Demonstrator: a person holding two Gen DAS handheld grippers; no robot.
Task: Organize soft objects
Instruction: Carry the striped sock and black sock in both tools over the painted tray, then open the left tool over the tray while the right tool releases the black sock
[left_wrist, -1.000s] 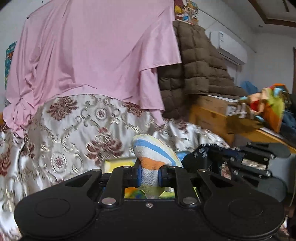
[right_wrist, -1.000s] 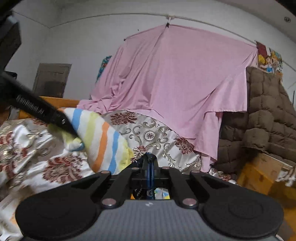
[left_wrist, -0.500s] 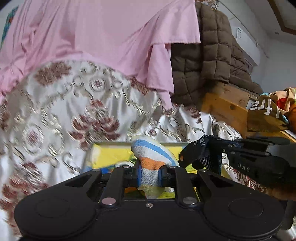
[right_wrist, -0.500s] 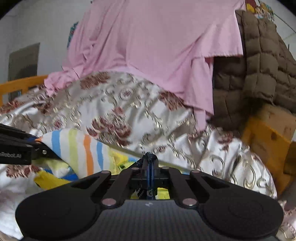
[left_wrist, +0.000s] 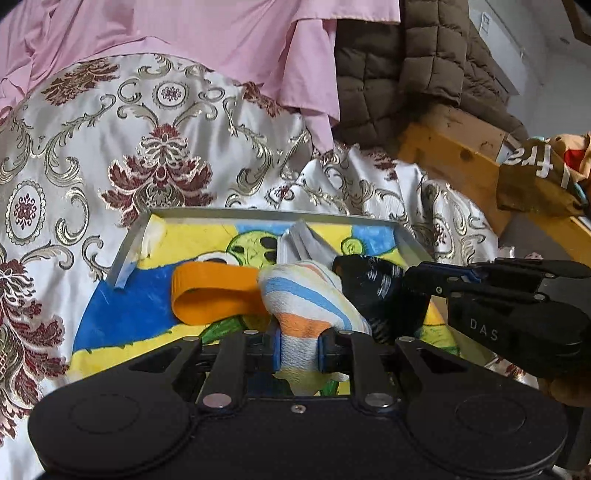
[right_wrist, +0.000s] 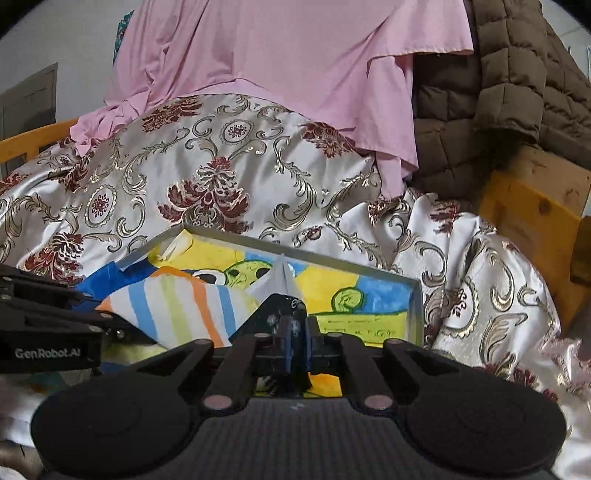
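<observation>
My left gripper (left_wrist: 299, 349) is shut on a striped white, blue and orange sock (left_wrist: 306, 299), held just over a grey tray (left_wrist: 129, 251) with a colourful cartoon floor. My right gripper (right_wrist: 295, 341) is shut on a black sock (right_wrist: 280, 310), which also shows in the left wrist view (left_wrist: 373, 284) right beside the striped sock. The striped sock shows in the right wrist view (right_wrist: 173, 310) to the left. An orange band loop (left_wrist: 210, 295) and a small grey folded piece (left_wrist: 303, 243) lie in the tray.
The tray rests on a silver and maroon floral bedspread (left_wrist: 155, 155). A pink sheet (right_wrist: 295, 66) and a brown quilted blanket (left_wrist: 406, 66) hang behind. A wooden bed frame (left_wrist: 454, 162) stands at the right, with colourful clutter (left_wrist: 535, 177) beyond it.
Both grippers have come down and forward toward the tray with their socks. The tray, orange loop and grey folded piece are now in full view below them.
</observation>
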